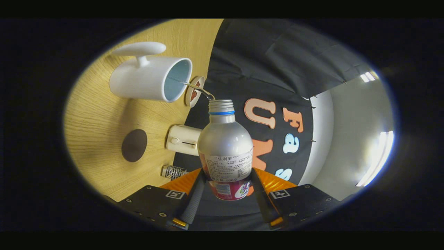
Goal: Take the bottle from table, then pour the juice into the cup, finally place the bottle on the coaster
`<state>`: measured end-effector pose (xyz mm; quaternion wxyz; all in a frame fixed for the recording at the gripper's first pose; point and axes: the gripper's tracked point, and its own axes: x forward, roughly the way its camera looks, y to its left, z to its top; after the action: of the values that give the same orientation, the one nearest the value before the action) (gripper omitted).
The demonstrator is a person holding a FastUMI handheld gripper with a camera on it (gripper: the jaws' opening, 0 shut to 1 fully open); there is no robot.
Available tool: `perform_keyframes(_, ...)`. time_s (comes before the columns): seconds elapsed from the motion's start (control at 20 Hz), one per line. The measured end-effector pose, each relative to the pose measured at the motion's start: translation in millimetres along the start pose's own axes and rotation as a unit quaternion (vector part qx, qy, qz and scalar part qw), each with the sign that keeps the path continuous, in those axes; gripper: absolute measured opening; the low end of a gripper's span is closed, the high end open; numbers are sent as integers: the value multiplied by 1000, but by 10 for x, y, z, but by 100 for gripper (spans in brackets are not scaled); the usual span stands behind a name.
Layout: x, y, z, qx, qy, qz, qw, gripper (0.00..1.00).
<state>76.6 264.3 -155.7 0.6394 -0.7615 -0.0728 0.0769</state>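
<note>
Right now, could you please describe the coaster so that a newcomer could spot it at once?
On the wooden table, look past the white cup towards the fingers. The coaster lies beside the small cream box: a flat, dark brown disc, unlike its upright neighbours.

The hand-held gripper [227,180] is rolled hard over onto its side, so the worktop [93,114] stands almost vertical at its left. Its two fingers [194,199] reach forward, parted to the bottle's [225,149] width, and both press on its lower body, clamping it.
</note>
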Motion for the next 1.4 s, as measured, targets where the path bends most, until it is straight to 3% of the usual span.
perform_keyframes(1.4, 37, -50, 38, -41, -22, 3, 999, 74)
